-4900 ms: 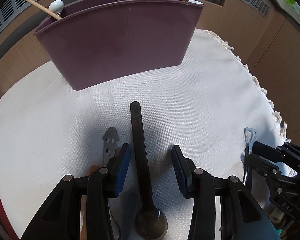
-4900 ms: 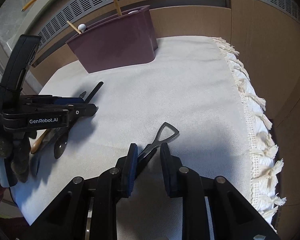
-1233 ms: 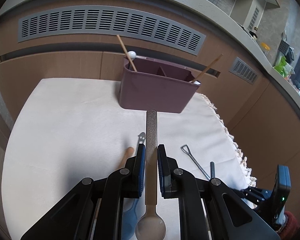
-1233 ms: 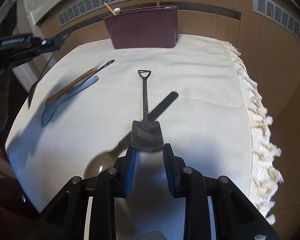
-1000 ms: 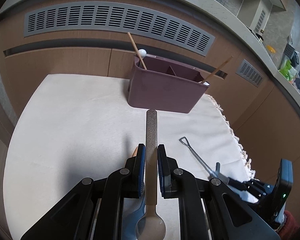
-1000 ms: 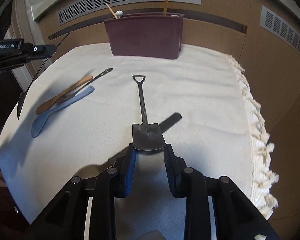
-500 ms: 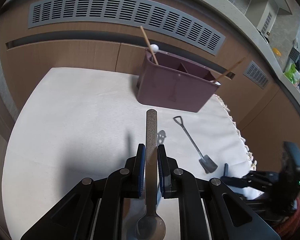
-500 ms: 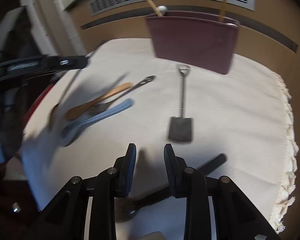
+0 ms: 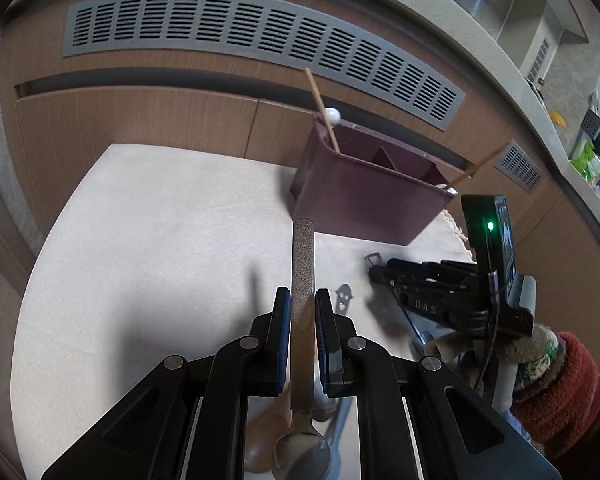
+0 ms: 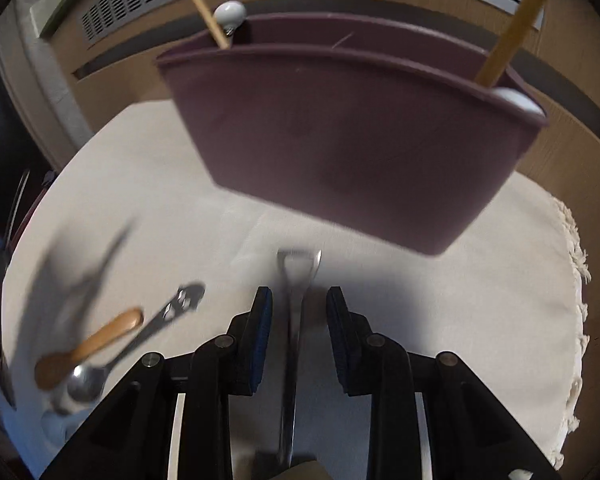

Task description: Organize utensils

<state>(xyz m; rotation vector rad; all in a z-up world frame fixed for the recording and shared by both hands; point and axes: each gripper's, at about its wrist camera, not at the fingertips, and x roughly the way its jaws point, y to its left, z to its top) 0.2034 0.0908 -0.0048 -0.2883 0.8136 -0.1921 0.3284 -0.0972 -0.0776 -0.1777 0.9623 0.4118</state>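
**Left claw carries a spoon; right claw lines up on the shovel-shaped utensil**

Left claw [image 9: 299, 312]: pads pressed together on the flat handle of a metal spoon [image 9: 302, 280]. Handle tip points to frame centre; the bowl sits at the bottom edge, between the claw's arms. The spoon is lifted clear of the cloth. Beyond the handle tip, in the upper right of the left view, stands the purple caddy [image 9: 364, 204], its dividers visible, with two sticks leaning in its end compartments.

Right claw [image 10: 299, 312]: jaws spread, nothing pinched. The thin shaft of the shovel-shaped utensil [image 10: 294, 320] runs up the gap between the pads, touching neither as far as the blurred frame shows. Its open loop end lies just past the fingertips, close under the caddy's front wall, which fills the upper half of the right view.

Judgement on step: pick-up phase, with one utensil in hand and the second about to be taken. The next move calls for closing the right claw squarely on the shaft, then lifting both pieces over the caddy rim into a compartment.

Outward: lower left of the right view, a wooden spoon [image 10: 88, 350] and a steel spoon with a cut-out handle [image 10: 140, 344] lie side by side on the white tablecloth [image 10: 480, 280] covering the table, still unsorted.
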